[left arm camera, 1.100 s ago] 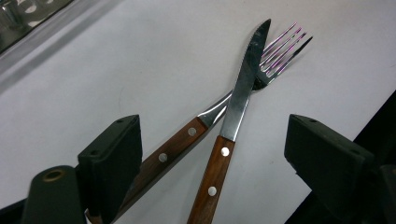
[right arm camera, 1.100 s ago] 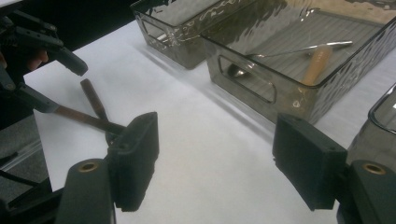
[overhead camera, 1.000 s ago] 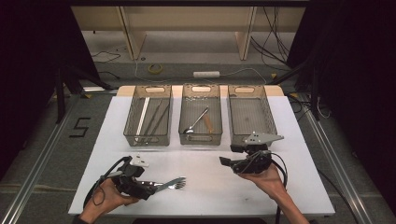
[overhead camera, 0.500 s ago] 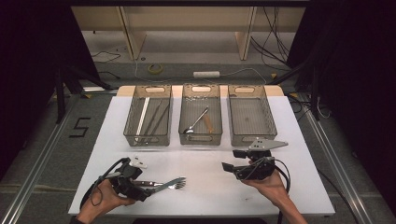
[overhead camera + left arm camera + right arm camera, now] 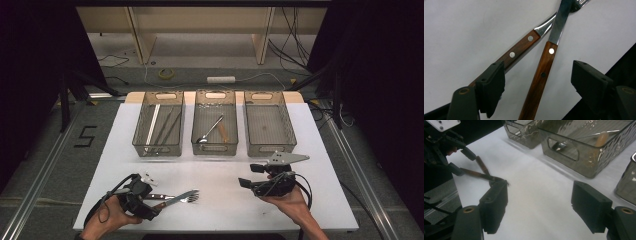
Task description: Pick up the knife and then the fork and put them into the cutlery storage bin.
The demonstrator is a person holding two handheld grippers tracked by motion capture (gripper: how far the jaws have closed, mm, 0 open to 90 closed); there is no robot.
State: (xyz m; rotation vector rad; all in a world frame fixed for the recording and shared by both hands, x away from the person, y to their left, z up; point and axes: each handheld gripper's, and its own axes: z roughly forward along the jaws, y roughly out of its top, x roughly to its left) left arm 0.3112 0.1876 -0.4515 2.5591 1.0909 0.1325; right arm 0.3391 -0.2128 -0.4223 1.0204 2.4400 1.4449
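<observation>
Occlusions and cut-offs, cutlery at left gripper

Fork (image 5: pixel 519 51) handle end hidden behind one pad; tines cropped by the top edge. Knife (image 5: pixel 541 75) handle runs off the bottom edge. In the high view, both handles vanish under the left gripper (image 5: pixel 150 200).

**Colours on the white table**

The table (image 5: pixel 320 200) is plain white. A knife (image 5: pixel 541 72) and a fork (image 5: pixel 517 50) have reddish-brown wooden handles with silver rivets and shiny steel ends. The three bins (image 5: pixel 158 145) beyond them are smoky grey and translucent. The gripper jaws are black.
</observation>
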